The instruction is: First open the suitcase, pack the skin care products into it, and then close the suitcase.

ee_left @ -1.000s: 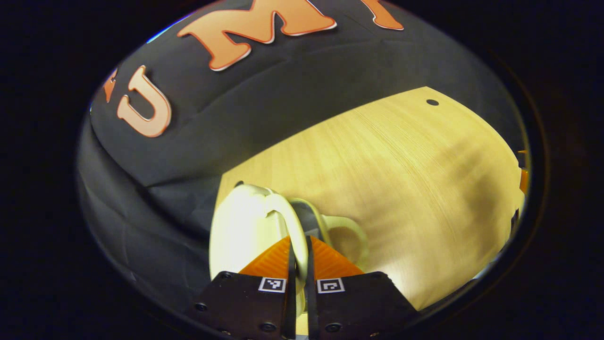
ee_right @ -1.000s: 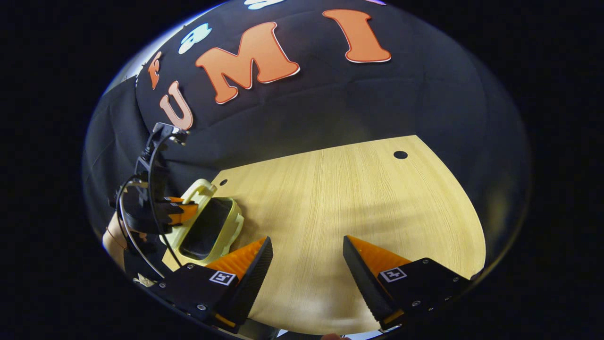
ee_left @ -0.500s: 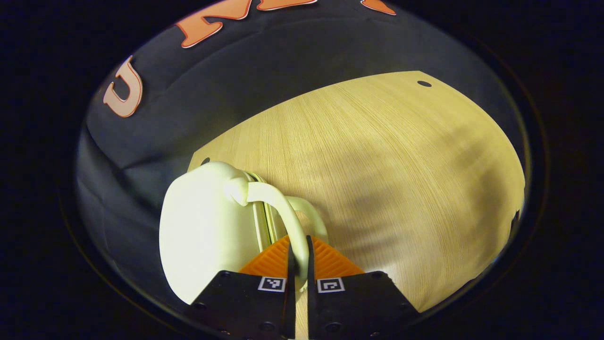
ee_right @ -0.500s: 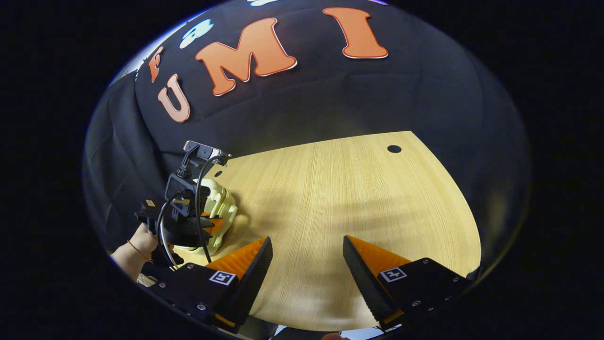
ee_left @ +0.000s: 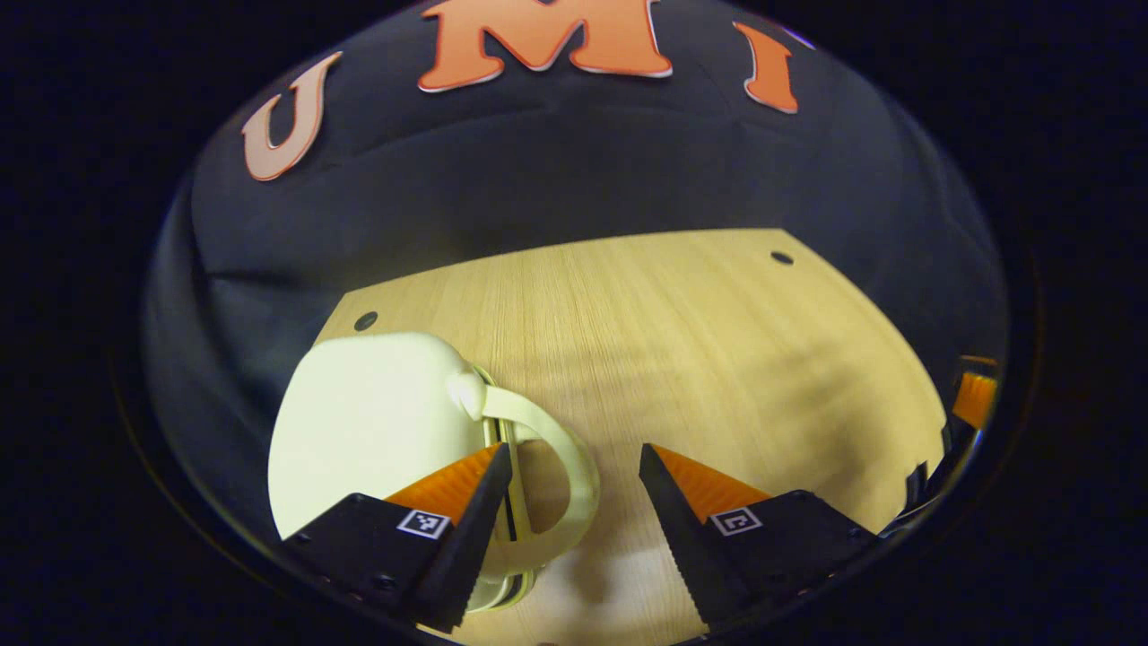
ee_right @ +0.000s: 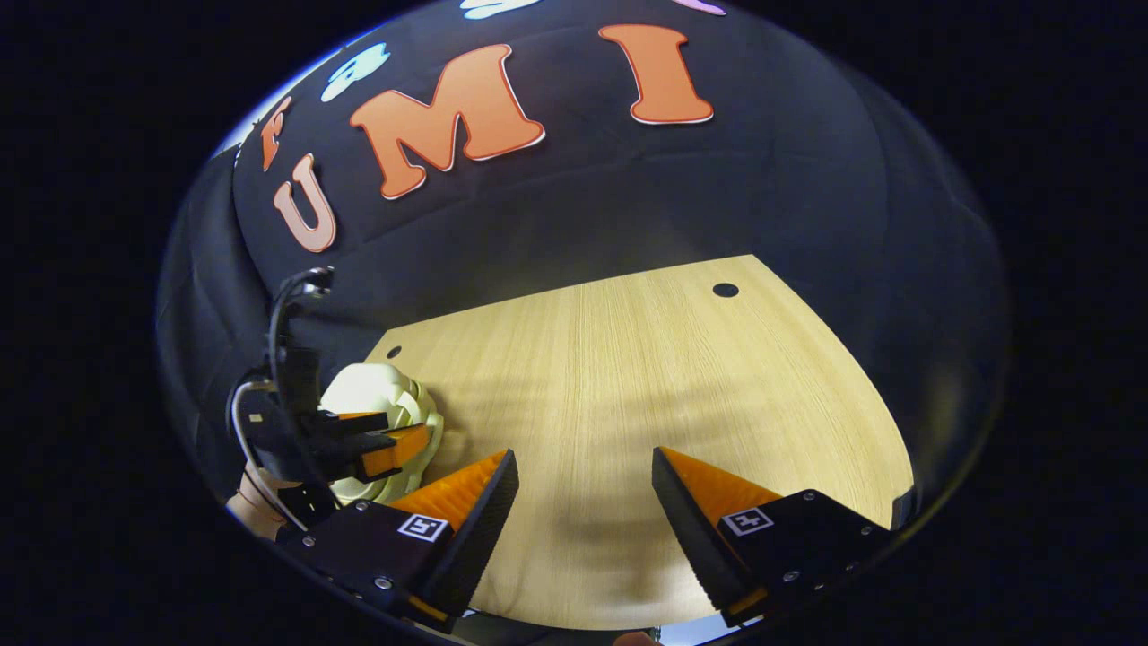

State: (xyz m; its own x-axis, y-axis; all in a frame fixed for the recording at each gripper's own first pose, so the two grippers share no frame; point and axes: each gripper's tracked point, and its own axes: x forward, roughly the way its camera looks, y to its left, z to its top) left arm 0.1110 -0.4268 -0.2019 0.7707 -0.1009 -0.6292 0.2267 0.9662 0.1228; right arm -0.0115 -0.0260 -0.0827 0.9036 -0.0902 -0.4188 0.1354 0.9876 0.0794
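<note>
A small cream suitcase (ee_left: 377,422) lies closed on the wooden table (ee_left: 717,341) at its left back corner. Its looped handle (ee_left: 560,467) sticks out toward me, between the spread fingers of my left gripper (ee_left: 574,449), which is open and touches nothing. In the right gripper view the suitcase (ee_right: 372,395) shows at the far left, with the left gripper (ee_right: 395,440) right at it. My right gripper (ee_right: 585,456) hangs open over bare table (ee_right: 628,359), holding nothing. No skin care products are in sight.
A hand (ee_right: 247,511) holds the left gripper at the lower left. Part of the right gripper (ee_left: 973,395) peeks in at the right edge of the left gripper view. Small round holes (ee_left: 782,257) (ee_right: 725,290) mark the table's back corners.
The suitcase lid came down and the case now lies closed. My left gripper, shut on the handle before, has opened and let it go. The right gripper barely moved.
</note>
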